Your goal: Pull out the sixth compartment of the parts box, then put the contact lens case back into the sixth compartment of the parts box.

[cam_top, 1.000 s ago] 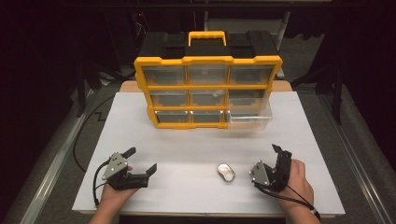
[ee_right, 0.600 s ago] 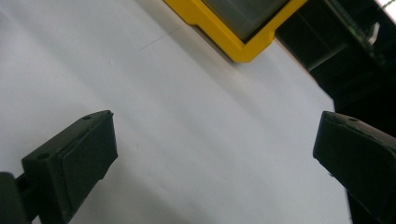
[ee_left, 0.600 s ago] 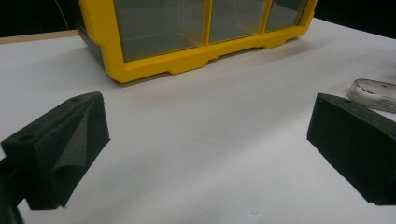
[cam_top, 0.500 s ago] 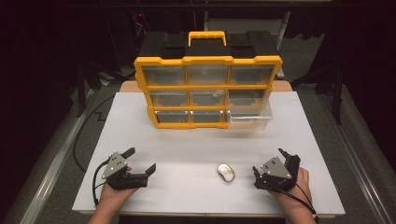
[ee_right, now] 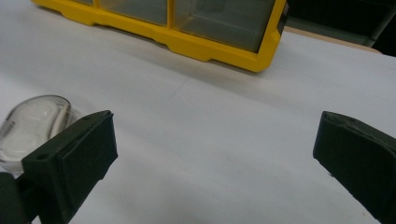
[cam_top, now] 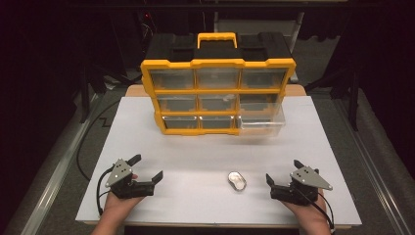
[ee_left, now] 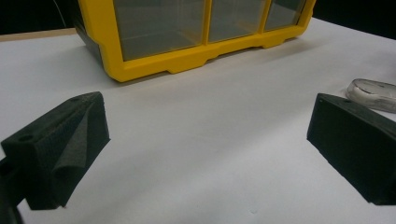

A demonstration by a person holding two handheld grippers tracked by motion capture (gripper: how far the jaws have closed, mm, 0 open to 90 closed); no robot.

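Left tongs (cam_top: pixel 146 168): held low over the near-left part of the worktop, jaws spread wide with nothing between them; in the left gripper view only bare white surface lies in the gap.
Right tongs (cam_top: pixel 284 172): held at the near-right edge, jaws spread apart and empty, pointing towards the middle of the worktop.
Small clear case (cam_top: pixel 237 180): an oval, see-through piece lying flat on the worktop, between the two tongs and nearer the right ones; it touches neither. In the right gripper view it (ee_right: pixel 32 121) sits just behind the left-hand jaw, partly covered by it; in the left gripper view it (ee_left: pixel 373 92) peeks over the right-hand jaw.
Worktop (cam_top: pixel 195 152): white, with a bare stretch between the tongs and the cabinet.
Drawer cabinet (cam_top: pixel 218 89): yellow frame, black top with a yellow handle, three rows of three clear drawers, standing upright at the far middle of the worktop, well apart from both tongs.
Open drawer (cam_top: pixel 262 123): the bottom-right drawer is pulled out towards the person and juts past the yellow frame; what is inside cannot be made out.
In the way: nothing stands between the clear case and the cabinet; the path to the open drawer is bare white surface.
Hands: one hand (cam_top: pixel 117 208) grips the left tongs, the other (cam_top: pixel 308 213) the right, both coming in from the near edge.
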